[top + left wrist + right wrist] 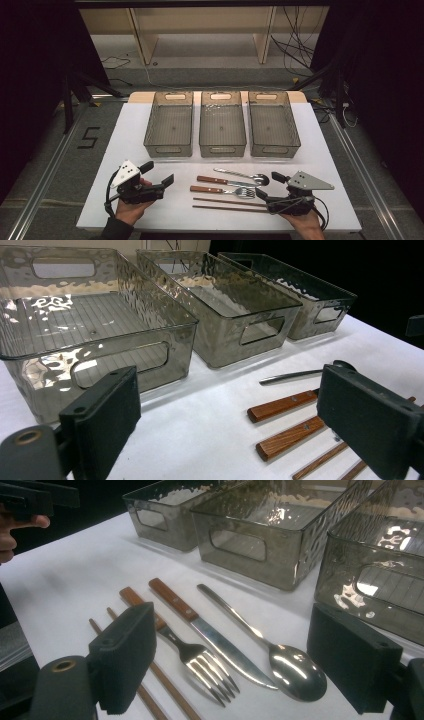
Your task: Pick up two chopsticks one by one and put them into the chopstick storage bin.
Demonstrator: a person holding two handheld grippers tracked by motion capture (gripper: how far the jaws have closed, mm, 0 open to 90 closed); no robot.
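Note:
On the white table (125,150), a spoon (242,175), a wooden-handled knife (220,181), a wooden-handled fork (222,190) and a pair of chopsticks (227,204) lie side by side near the front edge. My left gripper (159,173) is open just left of them, jaws wide with nothing between; ahead of it (230,405) are the knife handle (282,406) and fork handle (290,437). My right gripper (270,185) is open at their right ends. In its own view, the right gripper (240,650) frames the spoon bowl (295,672) and fork tines (210,672).
Three smoky clear bins stand in a row behind the cutlery: left (168,149), middle (222,149), right (275,149), all with nothing in them. Bare tabletop lies between bins and cutlery. A wooden shelf and cables are beyond the table.

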